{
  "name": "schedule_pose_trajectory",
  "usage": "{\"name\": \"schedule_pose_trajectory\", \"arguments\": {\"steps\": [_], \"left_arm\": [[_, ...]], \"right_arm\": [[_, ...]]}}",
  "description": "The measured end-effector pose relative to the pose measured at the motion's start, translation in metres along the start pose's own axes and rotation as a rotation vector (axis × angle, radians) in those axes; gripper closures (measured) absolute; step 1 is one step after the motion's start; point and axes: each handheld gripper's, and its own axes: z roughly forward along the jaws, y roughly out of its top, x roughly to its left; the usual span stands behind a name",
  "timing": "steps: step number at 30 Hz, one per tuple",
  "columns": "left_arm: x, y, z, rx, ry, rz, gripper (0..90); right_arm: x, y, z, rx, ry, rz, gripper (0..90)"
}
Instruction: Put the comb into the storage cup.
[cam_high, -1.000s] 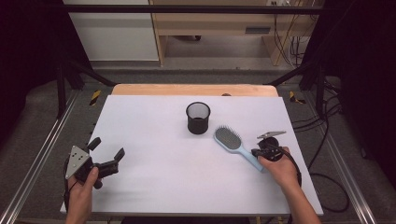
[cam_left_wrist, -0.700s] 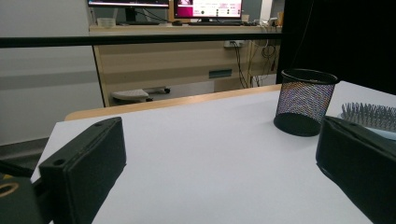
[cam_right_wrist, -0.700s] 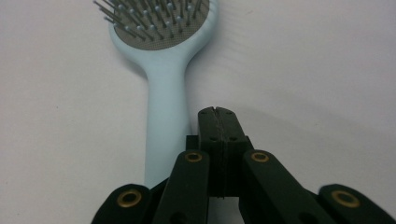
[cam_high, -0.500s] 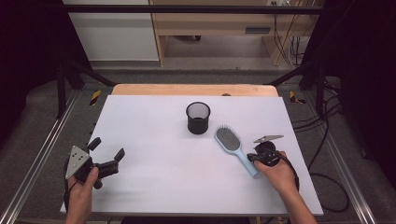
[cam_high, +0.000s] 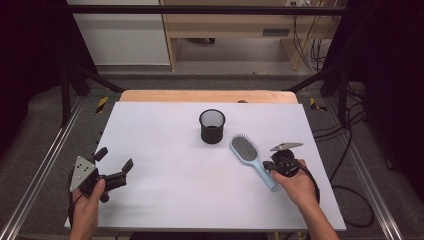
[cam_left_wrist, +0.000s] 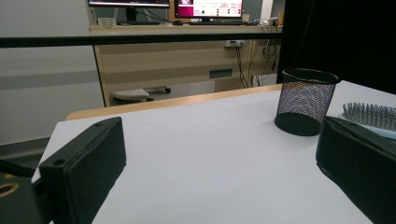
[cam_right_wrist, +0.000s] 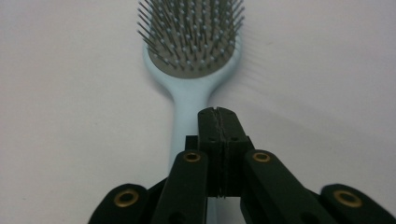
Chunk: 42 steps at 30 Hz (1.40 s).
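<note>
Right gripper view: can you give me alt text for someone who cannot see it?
The right hand-held gripper, its two black jaws pressed together with nothing between them, sits above the handle of a light blue hairbrush. The brush lies bristles up on a plain white table, its head pointing away from the camera.

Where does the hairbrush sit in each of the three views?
High view: hairbrush lies right of centre on the table, bristles up, handle running to the right gripper.
Left gripper view: its bristled head peeks in at the right edge, behind the jaw.
Right gripper view: top centre, handle running down under the shut jaws.
Shared landmark: the mesh cup, just beside the brush head.
</note>
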Motion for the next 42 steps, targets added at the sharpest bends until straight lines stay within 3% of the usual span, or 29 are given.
{"name": "schedule_pose_trajectory", "arguments": {"steps": [3, 7, 12, 16, 18, 21, 22, 23, 25, 30, 35, 42], "left_arm": [[0.0, 0.0, 0.0, -0.001, 0.0, -0.001, 1.8], [0.001, 0.0, 0.0, -0.003, 0.001, -0.004, 1.8], [0.001, 0.0, 0.0, -0.003, 0.0, -0.003, 1.8], [0.001, 0.0, 0.0, -0.001, -0.001, -0.002, 1.8], [0.0, 0.0, 0.0, -0.001, -0.002, -0.001, 1.8], [0.0, 0.0, 0.0, -0.001, -0.002, -0.002, 1.8], [0.001, 0.0, 0.0, -0.001, -0.002, -0.002, 1.8], [0.001, 0.0, 0.0, -0.001, -0.003, -0.002, 1.8], [0.001, 0.0, 0.0, -0.002, -0.003, -0.002, 1.8], [0.001, 0.0, 0.001, -0.001, -0.004, -0.002, 1.8], [0.001, 0.0, 0.0, -0.001, -0.004, -0.001, 1.8], [0.001, 0.0, 0.001, 0.0, -0.005, 0.0, 1.8]], "right_arm": [[0.007, 0.007, -0.001, -0.006, 0.009, -0.014, 67.8], [0.012, 0.013, 0.004, 0.033, 0.015, -0.02, 40.0], [0.02, 0.015, 0.015, 0.086, -0.004, -0.056, 18.2], [0.021, 0.016, 0.022, 0.12, 0.003, -0.062, 10.8], [0.021, 0.017, 0.024, 0.13, 0.012, -0.057, 15.3], [0.02, 0.017, 0.026, 0.144, -0.016, -0.059, 26.6], [0.02, 0.017, 0.026, 0.144, -0.016, -0.059, 26.6], [0.018, 0.018, 0.027, 0.146, -0.025, -0.053, 33.8], [0.018, 0.018, 0.028, 0.15, -0.028, -0.048, 39.9], [0.018, 0.018, 0.031, 0.157, -0.045, -0.052, 51.8], [0.02, 0.018, 0.034, 0.169, -0.062, -0.071, 58.6], [0.021, 0.018, 0.034, 0.167, -0.049, -0.075, 65.5]]}}
